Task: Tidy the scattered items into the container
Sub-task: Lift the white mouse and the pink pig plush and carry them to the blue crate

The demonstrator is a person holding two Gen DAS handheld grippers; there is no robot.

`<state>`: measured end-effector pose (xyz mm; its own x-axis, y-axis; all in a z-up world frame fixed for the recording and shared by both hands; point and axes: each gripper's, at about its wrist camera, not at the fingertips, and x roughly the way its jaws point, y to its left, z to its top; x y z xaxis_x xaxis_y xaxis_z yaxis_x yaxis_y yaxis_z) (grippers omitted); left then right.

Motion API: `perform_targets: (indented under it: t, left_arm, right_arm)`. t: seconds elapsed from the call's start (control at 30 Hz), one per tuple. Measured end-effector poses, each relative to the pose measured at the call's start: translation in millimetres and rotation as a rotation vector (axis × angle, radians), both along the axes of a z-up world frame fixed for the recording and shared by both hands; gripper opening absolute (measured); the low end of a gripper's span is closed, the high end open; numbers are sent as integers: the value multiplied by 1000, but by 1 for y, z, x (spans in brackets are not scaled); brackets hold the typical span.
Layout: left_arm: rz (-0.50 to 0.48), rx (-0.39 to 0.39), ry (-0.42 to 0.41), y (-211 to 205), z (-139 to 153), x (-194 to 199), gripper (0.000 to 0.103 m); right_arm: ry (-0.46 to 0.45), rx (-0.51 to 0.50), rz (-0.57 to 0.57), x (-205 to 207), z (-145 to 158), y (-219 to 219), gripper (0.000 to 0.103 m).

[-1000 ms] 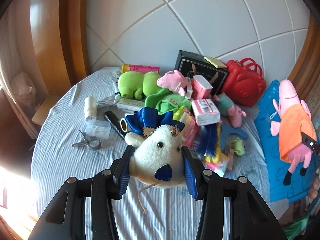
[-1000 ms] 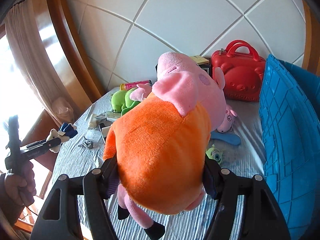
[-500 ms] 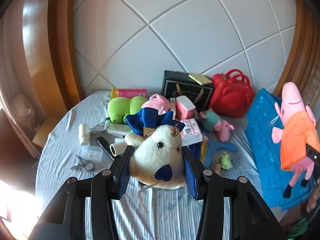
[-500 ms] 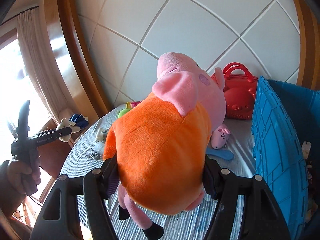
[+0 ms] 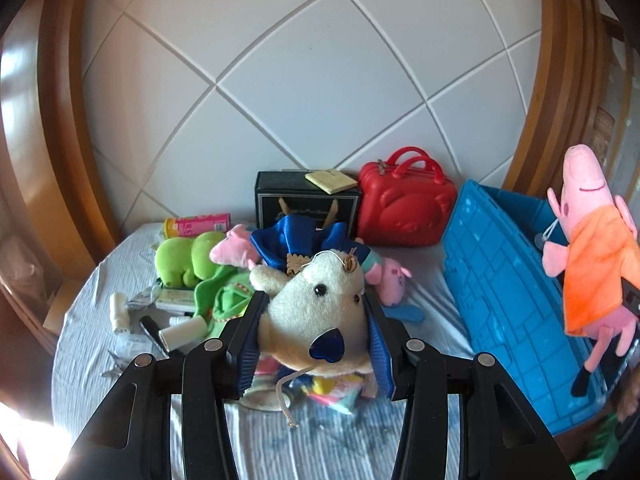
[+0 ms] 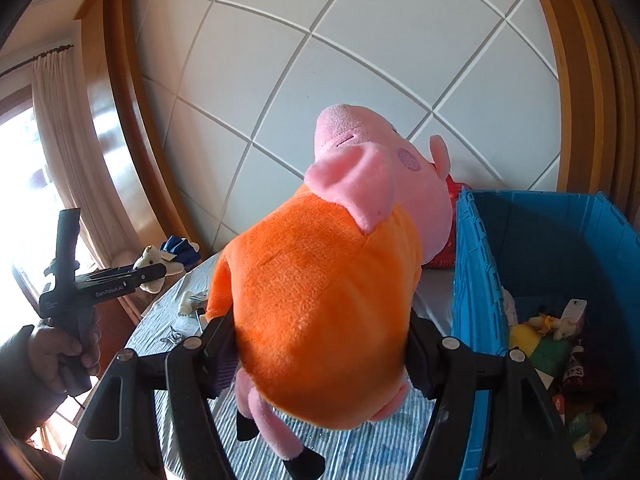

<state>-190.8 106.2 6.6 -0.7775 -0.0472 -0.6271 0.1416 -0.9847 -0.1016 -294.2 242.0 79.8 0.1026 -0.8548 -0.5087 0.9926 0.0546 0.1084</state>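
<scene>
My left gripper (image 5: 316, 336) is shut on a cream plush mouse (image 5: 316, 316) with a blue bow, held up above the striped bed. My right gripper (image 6: 320, 340) is shut on a big pink pig plush in an orange dress (image 6: 332, 304), lifted beside the blue crate (image 6: 476, 280). From the left wrist view the pig plush (image 5: 596, 264) hangs over the blue crate (image 5: 508, 280) at the right. In the right wrist view the plush mouse (image 6: 150, 262) shows far left in the left gripper (image 6: 156, 272), which a hand (image 6: 60, 350) holds. Several items lie inside the crate.
On the bed (image 5: 80, 344) lie a green plush (image 5: 188, 256), small pink pig plushes (image 5: 390, 280), bottles and boxes. A black box (image 5: 306, 202) and a red toy suitcase (image 5: 406, 204) stand against the white tiled wall. Wooden frames flank both sides.
Both grippers have risen with their plush toys. The pig now hangs next to the crate's open top, and the crate's inside has come into the right wrist view.
</scene>
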Motion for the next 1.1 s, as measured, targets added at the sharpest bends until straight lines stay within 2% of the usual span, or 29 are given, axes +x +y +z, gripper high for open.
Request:
perform_targets:
  t: [0.57, 0.83, 1.1]
  left_arm:
    - [-218, -17, 58, 161, 39, -84, 45]
    - [-357, -22, 85, 244, 54, -121, 45]
    - [-514, -24, 106, 331, 64, -138, 45]
  right_arm:
    - [-8, -37, -184, -132, 17, 52, 67]
    - [-10, -27, -285, -191, 13, 77, 67]
    - [-5, -7, -353, -239, 13, 81, 67]
